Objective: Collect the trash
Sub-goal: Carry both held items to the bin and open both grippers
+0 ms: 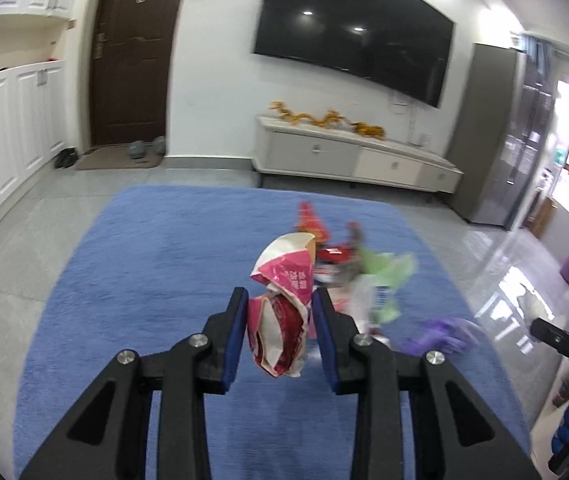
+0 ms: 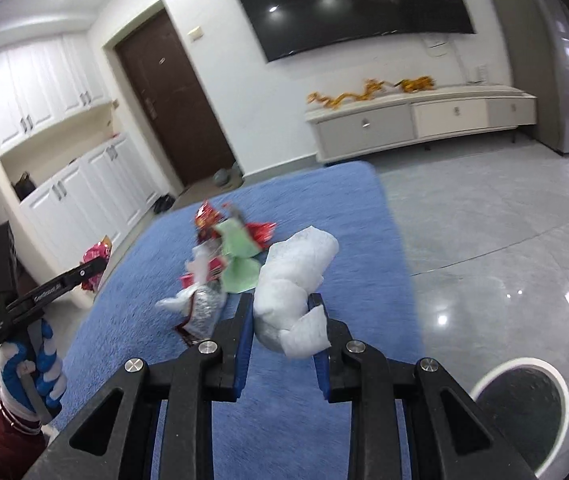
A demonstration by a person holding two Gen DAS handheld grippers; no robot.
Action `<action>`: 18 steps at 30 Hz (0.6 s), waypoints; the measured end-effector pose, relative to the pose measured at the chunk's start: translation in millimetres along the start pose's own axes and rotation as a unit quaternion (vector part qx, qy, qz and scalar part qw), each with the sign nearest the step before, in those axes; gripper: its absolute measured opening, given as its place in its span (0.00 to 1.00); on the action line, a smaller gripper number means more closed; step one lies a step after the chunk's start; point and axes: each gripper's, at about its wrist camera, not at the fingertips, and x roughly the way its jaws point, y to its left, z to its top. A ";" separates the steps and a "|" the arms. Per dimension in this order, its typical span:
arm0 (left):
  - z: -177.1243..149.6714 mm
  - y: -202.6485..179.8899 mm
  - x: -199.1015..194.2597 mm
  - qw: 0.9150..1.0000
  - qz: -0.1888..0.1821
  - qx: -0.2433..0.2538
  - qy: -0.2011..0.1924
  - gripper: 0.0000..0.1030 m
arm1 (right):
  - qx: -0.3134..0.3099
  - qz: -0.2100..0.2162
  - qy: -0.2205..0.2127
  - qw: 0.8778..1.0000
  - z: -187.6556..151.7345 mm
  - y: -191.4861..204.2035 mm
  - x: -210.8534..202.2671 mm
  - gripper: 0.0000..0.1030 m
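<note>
Holding a piece of trash in each hand, I begin from the left side: the left gripper (image 1: 280, 294) has its fingers narrow and pressed on a crumpled pink and white wrapper (image 1: 282, 304), which hangs between the pads with its long axis upright, above the blue rug (image 1: 156, 264). To the right of it, the remaining trash pile (image 1: 348, 264) lies on the rug, just ahead of the fingers and a little to their right. Further right, the right gripper (image 2: 280, 310) is also closed narrow on a white crumpled paper wad (image 2: 292, 284), whose long axis runs up and away from the pads. At the right edge, low, I see a round bin (image 2: 520, 404) with a white rim on the grey floor. I judge that the bin lies nearer to the right hand, so this wad should go there first.
</note>
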 end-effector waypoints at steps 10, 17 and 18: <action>0.8 -122.2 8.7 0.990 -0.111 0.079 0.034 0.30 | 0.089 -0.075 -0.053 0.992 -9.8 -86.0 -60.3 0.24; -17.1 -234.7 42.8 0.965 -0.193 0.148 0.099 0.31 | 0.158 -0.163 -0.032 0.973 -28.7 -162.5 -67.5 0.24; -21.4 -251.6 48.7 0.960 -0.203 0.158 0.110 0.31 | 0.170 -0.170 -0.027 0.970 -32.7 -173.1 -67.4 0.24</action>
